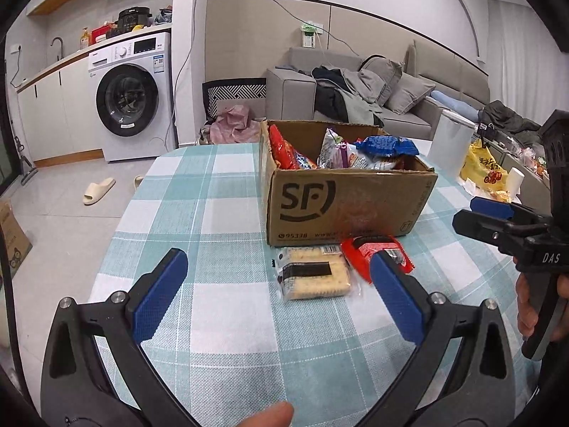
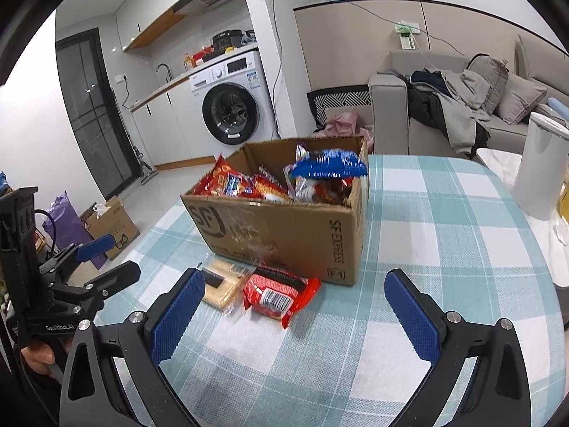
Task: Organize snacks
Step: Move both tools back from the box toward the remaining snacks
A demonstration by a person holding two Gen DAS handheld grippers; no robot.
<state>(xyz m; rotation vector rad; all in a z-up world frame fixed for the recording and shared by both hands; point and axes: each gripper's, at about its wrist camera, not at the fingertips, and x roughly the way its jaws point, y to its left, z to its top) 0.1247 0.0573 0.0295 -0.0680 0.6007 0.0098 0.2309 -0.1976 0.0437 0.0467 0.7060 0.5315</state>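
Observation:
A cardboard SF box (image 1: 341, 206) (image 2: 284, 231) stands on the checked tablecloth, filled with several snack packets, a blue one (image 1: 387, 146) (image 2: 329, 165) on top. In front of it lie a clear pack of crackers (image 1: 313, 275) (image 2: 222, 281) and a red snack packet (image 1: 370, 252) (image 2: 281, 291), side by side. My left gripper (image 1: 281, 267) is open and empty, just short of the crackers. My right gripper (image 2: 298, 284) is open and empty, just short of the red packet. The right gripper also shows in the left wrist view (image 1: 480, 213), and the left gripper in the right wrist view (image 2: 106, 256).
A white cylindrical appliance (image 2: 540, 167) (image 1: 450, 142) stands on the table's right side, with a yellow bag (image 1: 482, 169) beyond it. The table edge (image 1: 121, 220) drops to the floor on the left. A sofa and a washing machine stand behind.

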